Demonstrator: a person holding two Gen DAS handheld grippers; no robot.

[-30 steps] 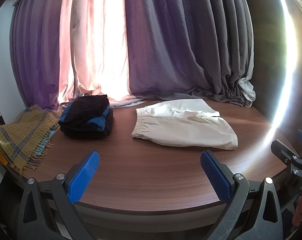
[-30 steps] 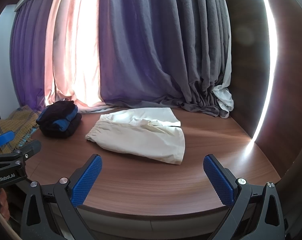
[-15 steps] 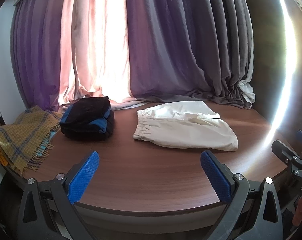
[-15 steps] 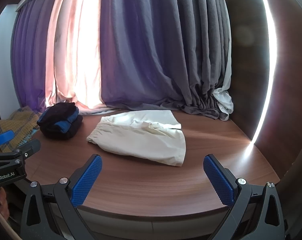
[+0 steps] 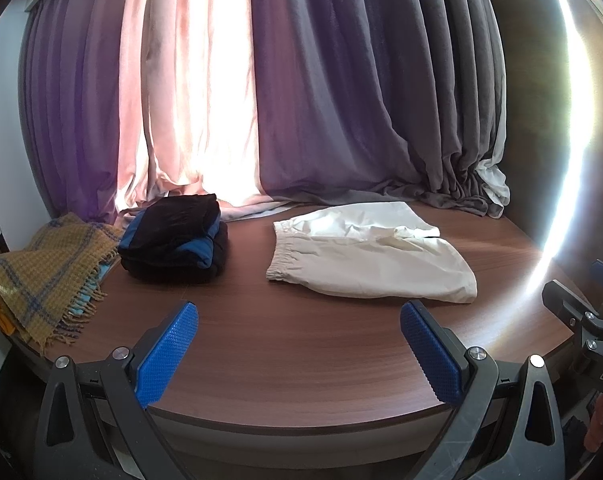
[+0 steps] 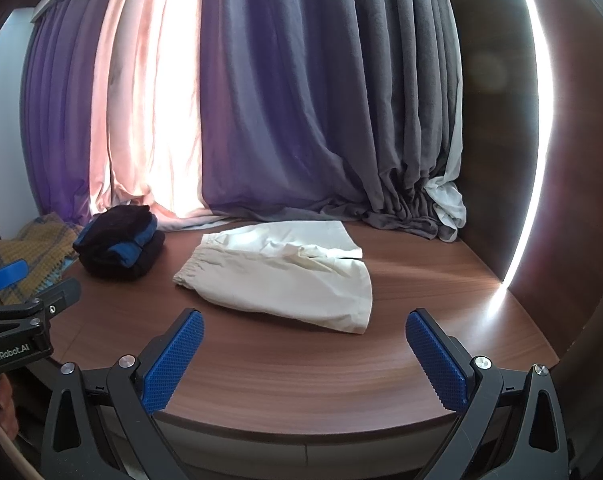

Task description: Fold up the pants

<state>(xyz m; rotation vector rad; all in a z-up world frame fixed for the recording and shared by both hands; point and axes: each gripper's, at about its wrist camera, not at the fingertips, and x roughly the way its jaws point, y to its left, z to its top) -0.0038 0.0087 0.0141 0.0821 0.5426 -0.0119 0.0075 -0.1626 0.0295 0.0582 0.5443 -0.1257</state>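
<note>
Cream shorts (image 5: pixel 369 256) lie flat on the round wooden table (image 5: pixel 285 352), elastic waistband to the left, legs to the right; they also show in the right wrist view (image 6: pixel 285 276). My left gripper (image 5: pixel 299 354) is open and empty above the table's near edge, short of the shorts. My right gripper (image 6: pixel 303 358) is open and empty, also at the near edge, with the shorts ahead between its fingers. The right gripper's body shows at the right edge of the left wrist view (image 5: pixel 581 320).
A folded stack of black and blue clothes (image 5: pixel 175 240) sits at the table's left. A mustard plaid fringed blanket (image 5: pixel 41 276) hangs off the left edge. Purple and grey curtains (image 5: pixel 321 100) close the back. A wooden wall (image 6: pixel 561 160) stands right.
Both grippers have tilted up slightly, so the table and clothes sit lower in both views. Nothing on the table has moved.
</note>
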